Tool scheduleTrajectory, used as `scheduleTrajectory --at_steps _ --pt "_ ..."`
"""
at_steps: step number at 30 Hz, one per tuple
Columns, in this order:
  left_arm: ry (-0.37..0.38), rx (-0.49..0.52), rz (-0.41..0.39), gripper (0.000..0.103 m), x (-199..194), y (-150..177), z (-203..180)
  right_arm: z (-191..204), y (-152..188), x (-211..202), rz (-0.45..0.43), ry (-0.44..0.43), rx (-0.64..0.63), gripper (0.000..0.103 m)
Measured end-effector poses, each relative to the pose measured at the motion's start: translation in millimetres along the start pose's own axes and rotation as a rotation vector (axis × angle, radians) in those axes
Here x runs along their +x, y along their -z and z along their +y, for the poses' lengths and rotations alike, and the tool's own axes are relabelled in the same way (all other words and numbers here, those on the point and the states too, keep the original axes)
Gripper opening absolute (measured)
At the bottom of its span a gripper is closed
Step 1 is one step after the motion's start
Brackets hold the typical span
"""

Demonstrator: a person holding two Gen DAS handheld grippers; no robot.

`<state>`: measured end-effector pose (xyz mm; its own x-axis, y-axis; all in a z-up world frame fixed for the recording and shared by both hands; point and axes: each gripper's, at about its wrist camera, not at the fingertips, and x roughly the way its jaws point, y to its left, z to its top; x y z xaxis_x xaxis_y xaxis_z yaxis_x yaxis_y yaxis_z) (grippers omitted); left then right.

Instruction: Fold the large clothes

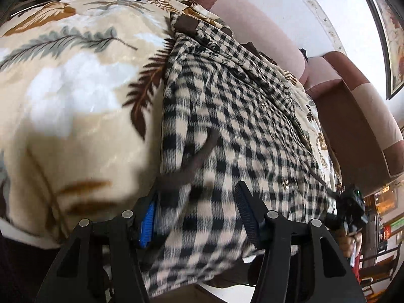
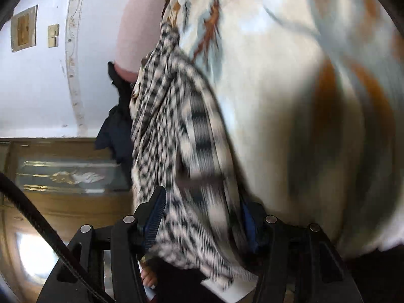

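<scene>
A black-and-cream checked shirt with brown trim and small snap buttons lies on a cream blanket with a leaf print. My left gripper stands wide open around the shirt's near hem, its fingers on either side of the cloth. In the right wrist view the checked shirt hangs in blurred folds beside the blanket. My right gripper is open with the shirt's edge between its fingers. The right gripper also shows in the left wrist view at the shirt's right edge.
A brown and pink sofa runs behind and to the right of the blanket. A framed picture hangs on the white wall. A dark garment hangs by the sofa back. A wooden cabinet stands lower left.
</scene>
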<state>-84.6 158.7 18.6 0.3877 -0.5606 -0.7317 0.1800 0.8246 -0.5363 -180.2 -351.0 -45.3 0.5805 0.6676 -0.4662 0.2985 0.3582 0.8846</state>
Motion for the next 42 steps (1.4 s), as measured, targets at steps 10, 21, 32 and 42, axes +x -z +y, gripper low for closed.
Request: scheduleTrajectory --at_steps 10,21,32,42 --pt "-0.041 0.022 -0.016 0.056 -7 31 2 63 104 -24 -0.159 0.356 -0.363 0.060" --pt "-0.098 0.092 -0.040 0.061 -4 37 -9 136 157 -14 -0.370 0.449 -0.688 0.060" --pt "-0.100 0.069 -0.085 0.061 -17 40 -10 134 171 88 0.049 0.378 -0.864 0.059" --pt "-0.094 0.123 -0.132 0.061 -48 61 -28 127 163 155 0.137 0.455 -0.910 0.007"
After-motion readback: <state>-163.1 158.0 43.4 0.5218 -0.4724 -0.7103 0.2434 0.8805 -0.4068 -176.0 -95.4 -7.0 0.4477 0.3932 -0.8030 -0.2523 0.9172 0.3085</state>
